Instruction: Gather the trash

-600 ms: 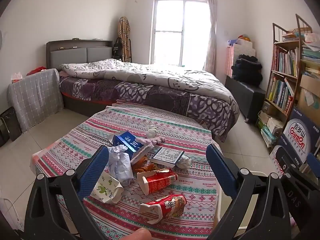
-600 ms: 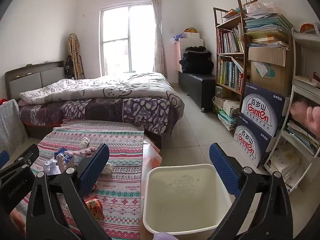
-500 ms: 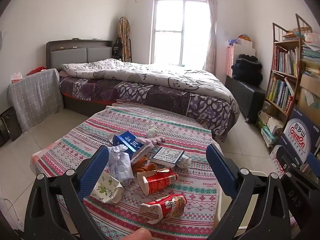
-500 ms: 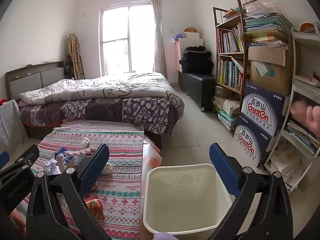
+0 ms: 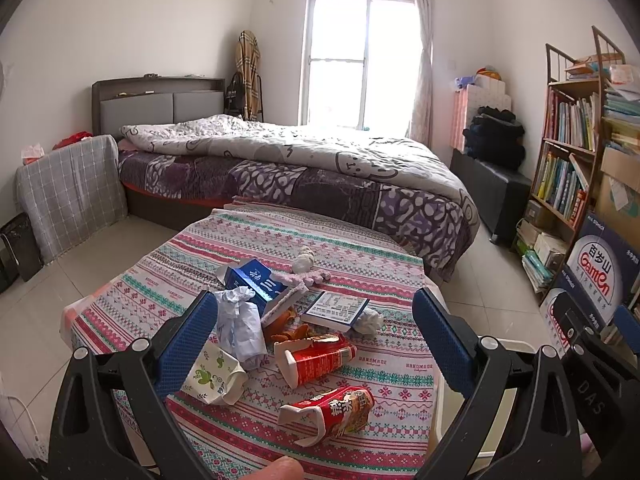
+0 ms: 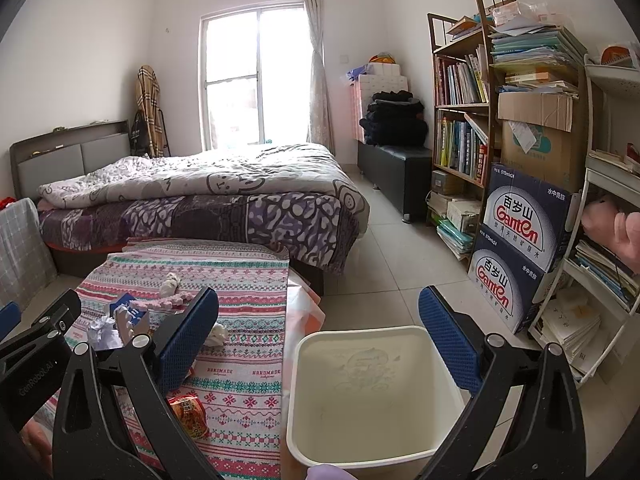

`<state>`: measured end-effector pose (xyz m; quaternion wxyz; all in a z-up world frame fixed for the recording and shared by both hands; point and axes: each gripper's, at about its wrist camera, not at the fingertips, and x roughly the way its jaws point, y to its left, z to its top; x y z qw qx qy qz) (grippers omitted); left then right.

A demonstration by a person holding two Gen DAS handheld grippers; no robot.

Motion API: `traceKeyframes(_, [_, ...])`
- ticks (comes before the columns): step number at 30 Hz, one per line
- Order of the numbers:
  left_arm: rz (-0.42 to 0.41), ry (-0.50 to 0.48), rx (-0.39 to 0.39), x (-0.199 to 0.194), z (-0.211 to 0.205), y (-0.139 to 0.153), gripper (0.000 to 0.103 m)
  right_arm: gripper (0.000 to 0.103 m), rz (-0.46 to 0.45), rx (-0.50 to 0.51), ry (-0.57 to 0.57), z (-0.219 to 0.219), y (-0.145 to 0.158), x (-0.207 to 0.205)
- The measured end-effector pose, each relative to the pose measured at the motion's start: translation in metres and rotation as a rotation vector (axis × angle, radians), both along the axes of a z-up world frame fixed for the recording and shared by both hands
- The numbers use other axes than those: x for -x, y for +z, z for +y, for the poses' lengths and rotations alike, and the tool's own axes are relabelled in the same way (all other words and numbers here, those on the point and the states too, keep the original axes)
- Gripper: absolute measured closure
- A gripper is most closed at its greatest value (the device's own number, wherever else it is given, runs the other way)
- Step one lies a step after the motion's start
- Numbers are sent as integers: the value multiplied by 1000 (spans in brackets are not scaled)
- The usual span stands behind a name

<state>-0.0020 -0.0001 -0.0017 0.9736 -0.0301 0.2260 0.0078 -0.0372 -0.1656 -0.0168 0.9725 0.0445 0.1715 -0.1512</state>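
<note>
2 grippers: we hold both above the table, fingers spread wide and nothing between them; the left gripper (image 5: 314,344) faces the litter, the right gripper (image 6: 318,338) faces the bin.
Trash location: all of it lies in a loose heap on the patterned tablecloth (image 5: 280,240), toward the near end of the table.
Bin: the cream bin (image 6: 372,384) stands on the floor just beside the table's right edge, and it looks bare inside.
Step in hand: we judge this as the first pick, with no piece taken yet.
How to do it well: we would start at the near side of the heap with the crushed red cup (image 5: 332,404), which lies apart from the rest, so nothing else gets dragged along.
Grip advice: we would close across the cup's flattened body, not its torn white rim, since the rim will likely fold.
Second red cup (image 5: 316,360): on its side, mouth toward us, touching the orange scraps behind it.
Paper cup (image 5: 216,372): white with green leaf print, dented, partly hidden behind the left finger.
Crumpled paper (image 5: 240,324): white and blue, light, likely to spring out of a loose pinch.
Blue carton (image 5: 258,282): opened, lying flat at the far side of the heap.
Small booklet (image 5: 336,310): flat, next to a white tissue wad (image 5: 370,320).
Risk: we could snag the cloth if the fingers go too low.
</note>
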Motion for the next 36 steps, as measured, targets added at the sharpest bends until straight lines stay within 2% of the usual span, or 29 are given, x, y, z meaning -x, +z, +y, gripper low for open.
traceKeyframes(30, [14, -10, -2, 1, -1, -6, 8, 7, 14, -14, 5, 3, -4, 0])
traceKeyframes(33, [36, -24, -41, -13, 10, 0, 7, 7, 46, -40, 24, 3, 0, -6])
traceKeyframes(36, [148, -60, -142, -39, 22, 0, 7, 7, 111, -74, 54, 0, 10, -19])
